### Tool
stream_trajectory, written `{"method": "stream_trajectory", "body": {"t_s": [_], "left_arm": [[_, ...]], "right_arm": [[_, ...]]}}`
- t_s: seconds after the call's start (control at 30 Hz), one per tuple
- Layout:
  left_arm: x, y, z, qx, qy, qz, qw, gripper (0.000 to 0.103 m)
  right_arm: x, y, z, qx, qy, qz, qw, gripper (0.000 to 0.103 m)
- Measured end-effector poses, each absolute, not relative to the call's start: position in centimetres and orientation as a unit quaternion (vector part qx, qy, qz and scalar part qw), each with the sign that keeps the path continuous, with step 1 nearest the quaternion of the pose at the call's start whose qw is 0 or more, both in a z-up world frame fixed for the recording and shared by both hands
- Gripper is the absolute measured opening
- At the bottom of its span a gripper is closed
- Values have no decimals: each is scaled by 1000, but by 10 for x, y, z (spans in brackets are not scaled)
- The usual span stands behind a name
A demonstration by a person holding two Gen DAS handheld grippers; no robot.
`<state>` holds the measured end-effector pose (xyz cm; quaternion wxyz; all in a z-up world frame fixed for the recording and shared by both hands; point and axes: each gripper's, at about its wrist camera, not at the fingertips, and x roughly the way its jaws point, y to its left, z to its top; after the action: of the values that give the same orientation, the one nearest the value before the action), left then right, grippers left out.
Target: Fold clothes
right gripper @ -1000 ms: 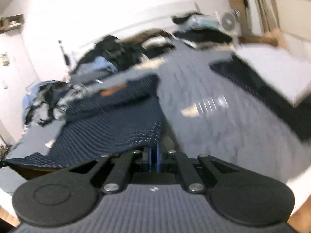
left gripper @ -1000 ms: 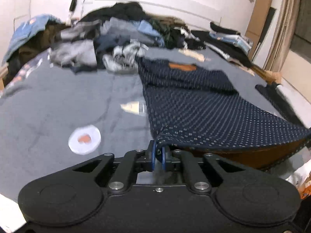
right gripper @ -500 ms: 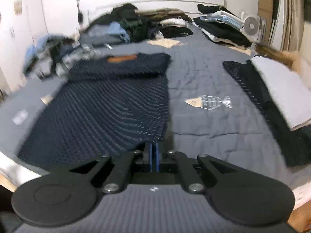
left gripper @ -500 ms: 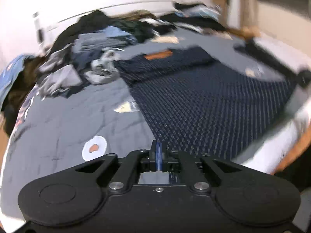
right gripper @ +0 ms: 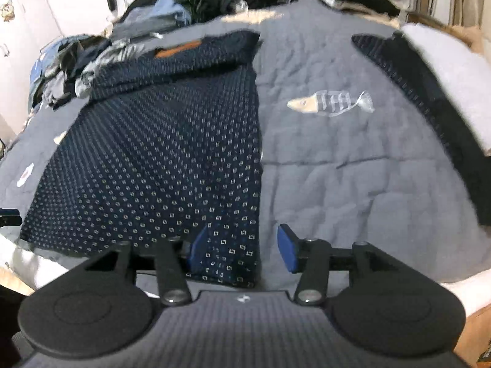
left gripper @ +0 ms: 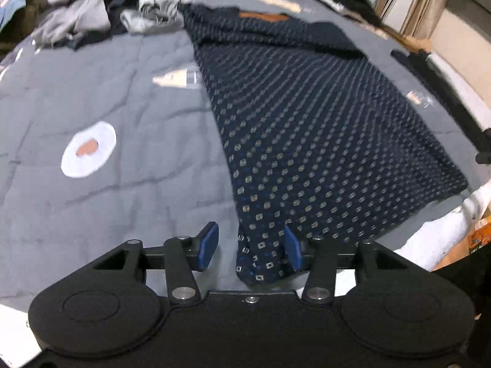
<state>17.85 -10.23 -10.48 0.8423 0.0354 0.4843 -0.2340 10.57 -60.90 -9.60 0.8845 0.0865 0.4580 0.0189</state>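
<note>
A navy garment with small square dots (left gripper: 307,128) lies spread flat on the grey quilt (left gripper: 138,122), its brown collar label at the far end. It also shows in the right wrist view (right gripper: 159,153). My left gripper (left gripper: 250,247) is open over the garment's near left corner, which lies loose between the blue pads. My right gripper (right gripper: 242,248) is open over the near right corner, which lies loose between its pads.
A pile of mixed clothes (left gripper: 92,9) sits at the far left of the bed. A dark folded garment (right gripper: 429,98) and a white pillow (right gripper: 454,70) lie to the right. The bed's front edge is just under both grippers.
Both grippers were shut on the garment's near corners while they pulled it flat and lowered it; now both have opened and let the corners go onto the quilt.
</note>
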Motion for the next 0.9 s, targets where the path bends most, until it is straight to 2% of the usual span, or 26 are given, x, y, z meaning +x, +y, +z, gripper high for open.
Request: {"method": "stream_trajectory", "body": {"t_s": [0.1,0.13,0.17,0.3,0.47,0.57,0.6,0.73,0.8,0.9], "left_arm": [[179,-105,-116,37,498,-239,833,46],[179,-106,-120,40,502,-241,829,45],[178,-107,-123,43,506,-243,826,39],[178,-109,-128,51,507,-236,827,38],[176,-110,-127,51,503,-243,828,20],[177,-112,-128,55,505,-236,829,24],[177,-113,-128,55,505,-236,828,24],[174,-116,-125,58,496,-243,832,14],[172,-114,-118,43,489,-250,835,12],[170,-106,-97,11,467,-261,845,12]], "right_arm": [[114,-609,-110,94,474,22,875,49],[115,-609,-114,99,478,24,872,49],[117,-608,-118,96,483,25,870,49],[119,-606,-130,82,499,20,863,49],[119,-606,-144,99,528,28,843,49],[117,-600,-150,87,531,35,842,49],[116,-600,-152,87,528,34,844,45],[112,-609,-147,133,512,28,848,15],[107,-616,-139,163,495,31,853,9],[97,-627,-112,203,450,48,868,8]]}}
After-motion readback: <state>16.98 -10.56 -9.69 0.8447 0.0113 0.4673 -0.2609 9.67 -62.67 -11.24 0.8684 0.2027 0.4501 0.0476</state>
